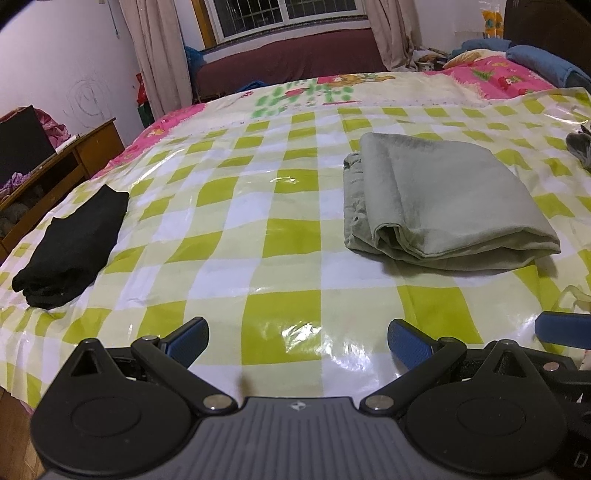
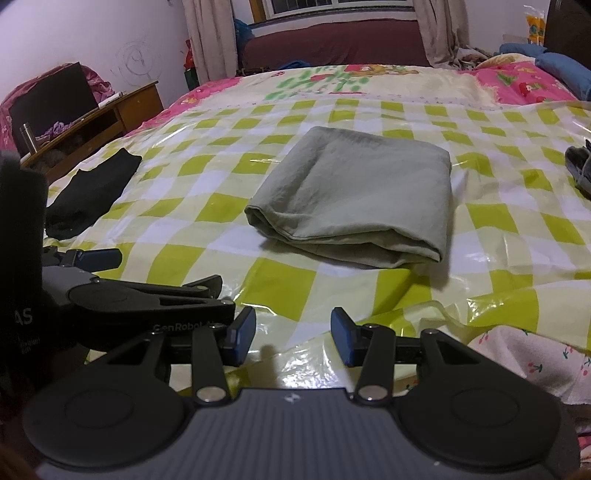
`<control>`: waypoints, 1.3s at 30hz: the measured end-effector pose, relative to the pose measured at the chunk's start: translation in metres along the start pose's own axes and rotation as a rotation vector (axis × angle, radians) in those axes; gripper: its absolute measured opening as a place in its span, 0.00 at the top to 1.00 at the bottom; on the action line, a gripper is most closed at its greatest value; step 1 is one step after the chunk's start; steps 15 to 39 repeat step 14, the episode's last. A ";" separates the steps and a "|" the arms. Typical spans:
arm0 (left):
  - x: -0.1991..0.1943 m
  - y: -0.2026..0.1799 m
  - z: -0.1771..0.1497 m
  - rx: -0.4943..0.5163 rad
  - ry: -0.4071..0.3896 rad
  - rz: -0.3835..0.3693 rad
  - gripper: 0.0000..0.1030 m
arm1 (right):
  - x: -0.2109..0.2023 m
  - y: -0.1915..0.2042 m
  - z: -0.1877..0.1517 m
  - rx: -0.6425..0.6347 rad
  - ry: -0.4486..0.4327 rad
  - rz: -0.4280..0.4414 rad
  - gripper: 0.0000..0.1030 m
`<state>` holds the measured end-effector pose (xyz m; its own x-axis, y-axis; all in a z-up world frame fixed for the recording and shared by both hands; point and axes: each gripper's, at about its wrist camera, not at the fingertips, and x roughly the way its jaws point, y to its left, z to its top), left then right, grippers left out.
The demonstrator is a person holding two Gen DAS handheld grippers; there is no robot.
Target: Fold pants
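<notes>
Pants: the sage-green pants (image 1: 443, 199) are seen folded into a thick rectangular bundle, laid flat on the checked cover, well ahead of both tools; the layered fold edges are turned toward the cameras.
Cover: a glossy green-and-white checked plastic sheet (image 1: 280, 236) is spread over the bed, with a pink and cream cartoon-print bedspread (image 1: 332, 88) shown beyond it.
Left tool: the left tool (image 1: 297, 341) is held low over the near part of the cover, its blue-padded fingers (image 1: 192, 338) spread wide, with nothing between them.
Right tool: the right tool (image 2: 292, 334) is held near the bed's front edge, its fingers (image 2: 242, 334) parted to a moderate gap and nothing gripped; the left tool's body is seen just beside it on the left.
Black garment: a folded black garment (image 1: 74, 251) is placed near the left edge of the cover, well apart from the pants.
Grey item: a dark grey cloth item (image 2: 580, 168) is partly seen at the right edge; what it is cannot be told.
Surroundings: a wooden cabinet (image 1: 77, 155) stands beside the bed on the left, and a barred window (image 1: 284, 14) with curtains is seen behind.
</notes>
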<state>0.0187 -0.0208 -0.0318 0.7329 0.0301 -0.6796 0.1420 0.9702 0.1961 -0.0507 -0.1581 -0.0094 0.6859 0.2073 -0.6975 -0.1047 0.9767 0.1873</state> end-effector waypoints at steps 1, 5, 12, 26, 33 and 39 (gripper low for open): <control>0.000 0.001 0.000 -0.004 0.001 -0.001 0.00 | 0.000 0.000 0.000 0.000 0.001 0.001 0.55; 0.003 0.002 -0.002 -0.015 0.006 -0.006 0.00 | 0.002 0.001 0.000 -0.002 0.006 0.002 0.55; 0.003 0.004 -0.005 -0.023 -0.004 -0.004 0.00 | 0.005 0.000 0.000 0.006 0.010 0.023 0.55; 0.005 0.006 -0.005 -0.026 -0.003 -0.007 0.00 | 0.006 0.001 0.000 0.006 0.015 0.023 0.53; 0.005 0.006 -0.005 -0.026 -0.003 -0.007 0.00 | 0.006 0.001 0.000 0.006 0.015 0.023 0.53; 0.005 0.006 -0.005 -0.026 -0.003 -0.007 0.00 | 0.006 0.001 0.000 0.006 0.015 0.023 0.53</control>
